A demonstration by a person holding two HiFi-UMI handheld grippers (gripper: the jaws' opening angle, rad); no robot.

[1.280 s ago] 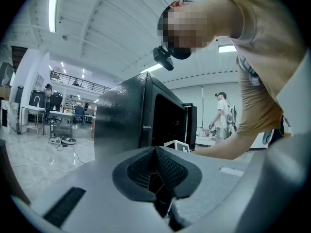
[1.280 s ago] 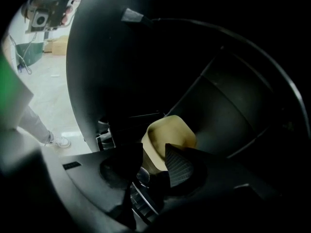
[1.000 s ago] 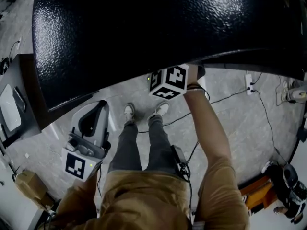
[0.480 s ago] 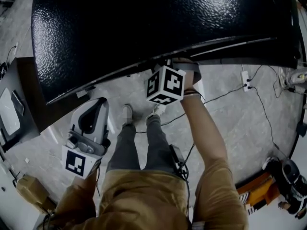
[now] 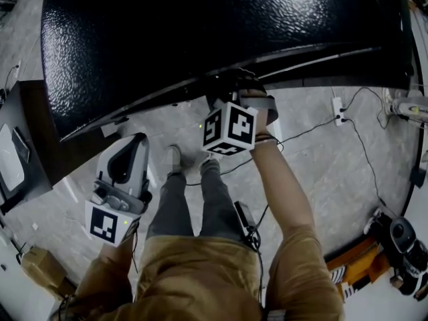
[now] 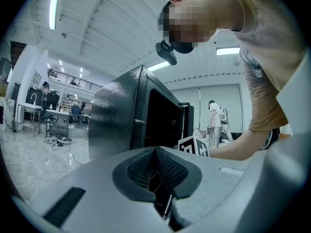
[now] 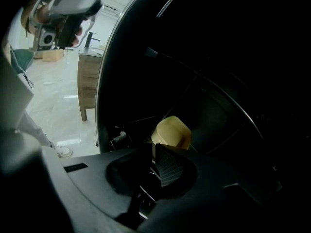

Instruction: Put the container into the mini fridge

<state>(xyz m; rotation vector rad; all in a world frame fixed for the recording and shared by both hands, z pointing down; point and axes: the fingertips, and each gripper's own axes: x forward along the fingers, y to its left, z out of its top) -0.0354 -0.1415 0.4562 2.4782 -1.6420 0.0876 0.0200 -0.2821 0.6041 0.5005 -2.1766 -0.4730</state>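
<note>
The black mini fridge (image 5: 200, 25) fills the top of the head view and stands open, its inside dark (image 6: 163, 120). A pale yellow container (image 7: 171, 132) sits inside it on a wire shelf, just beyond my right gripper (image 7: 151, 147). That gripper's jaws have just been closing; they are shut with nothing between them. Its marker cube (image 5: 231, 127) shows at the fridge's front edge. My left gripper (image 5: 134, 146) hangs shut and empty beside the person's left leg, pointing at the fridge's side (image 6: 121, 120).
Cables and a power strip (image 5: 340, 112) lie on the grey floor to the right. A dark table (image 5: 20, 152) stands at the left, a cardboard box (image 5: 40, 263) below it. Orange gear (image 5: 361, 263) sits at the lower right. A wooden cabinet (image 7: 90, 81) stands left of the fridge.
My right gripper's cube has drawn back from under the fridge's edge toward the person. The left gripper has stayed where it was.
</note>
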